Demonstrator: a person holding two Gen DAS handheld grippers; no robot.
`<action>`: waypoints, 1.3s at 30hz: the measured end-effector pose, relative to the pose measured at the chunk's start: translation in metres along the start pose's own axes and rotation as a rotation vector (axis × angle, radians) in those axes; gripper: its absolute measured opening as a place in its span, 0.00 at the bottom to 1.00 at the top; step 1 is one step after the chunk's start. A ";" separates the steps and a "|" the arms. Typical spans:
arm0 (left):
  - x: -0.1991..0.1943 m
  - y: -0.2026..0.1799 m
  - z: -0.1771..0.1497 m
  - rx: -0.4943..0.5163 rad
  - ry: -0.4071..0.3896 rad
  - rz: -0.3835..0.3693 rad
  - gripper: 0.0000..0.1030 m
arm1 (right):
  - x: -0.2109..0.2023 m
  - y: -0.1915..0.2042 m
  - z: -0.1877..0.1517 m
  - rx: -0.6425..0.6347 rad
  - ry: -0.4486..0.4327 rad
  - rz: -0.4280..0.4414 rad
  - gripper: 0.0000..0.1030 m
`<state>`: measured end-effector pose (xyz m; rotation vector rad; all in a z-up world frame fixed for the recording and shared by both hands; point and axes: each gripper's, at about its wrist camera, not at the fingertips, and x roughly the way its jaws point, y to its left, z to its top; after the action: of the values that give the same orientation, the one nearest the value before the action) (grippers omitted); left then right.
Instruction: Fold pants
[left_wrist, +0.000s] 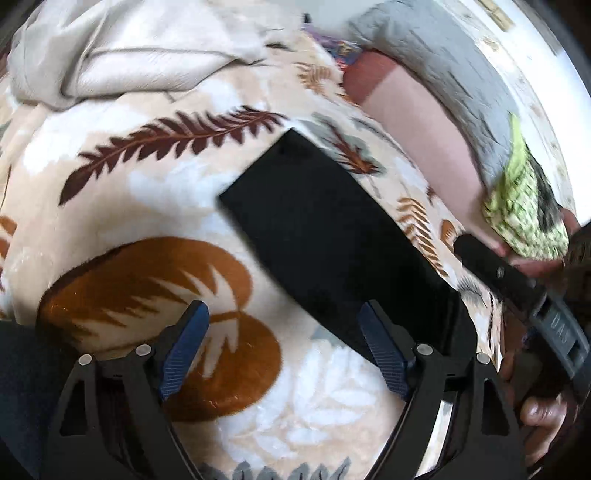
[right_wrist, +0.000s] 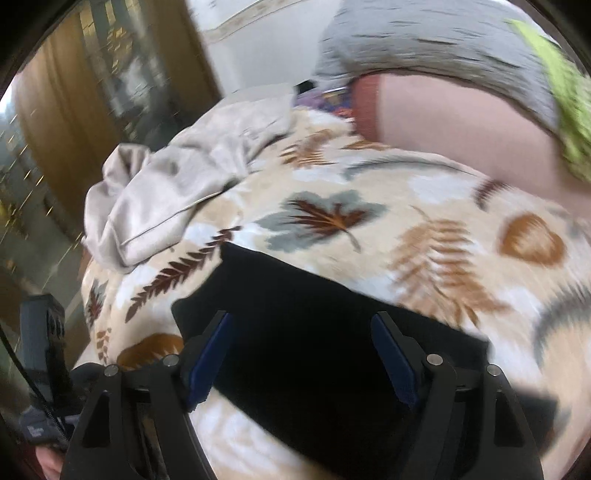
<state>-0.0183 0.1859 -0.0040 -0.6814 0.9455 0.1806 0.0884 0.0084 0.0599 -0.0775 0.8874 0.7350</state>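
Black pants lay folded flat in a neat rectangle on the leaf-print blanket, near the close edge. Left gripper hovered above the near end of the rectangle, jaws spread wide, blue pads clear of the cloth, nothing between them. In the right wrist view the right gripper sat over the same black pants, jaws also spread, pads not pressing anything. A crumpled beige garment lay in a heap at the far left of the blanket, well apart from the pants. At right, a person's bare arm with grey sleeve ran alongside the pants. Both views blurred, right one worse.
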 end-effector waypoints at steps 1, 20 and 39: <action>0.004 -0.001 0.001 0.004 0.008 0.009 0.82 | 0.008 0.003 0.006 -0.025 0.012 0.012 0.79; 0.039 -0.020 0.017 0.138 -0.069 0.152 1.00 | 0.150 0.039 0.045 -0.228 0.219 0.217 0.25; -0.048 -0.161 -0.047 0.591 -0.216 -0.229 0.17 | -0.103 -0.093 -0.002 0.112 -0.280 0.194 0.10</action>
<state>-0.0100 0.0391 0.0890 -0.2116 0.6572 -0.2212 0.1023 -0.1188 0.1124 0.2093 0.6712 0.8521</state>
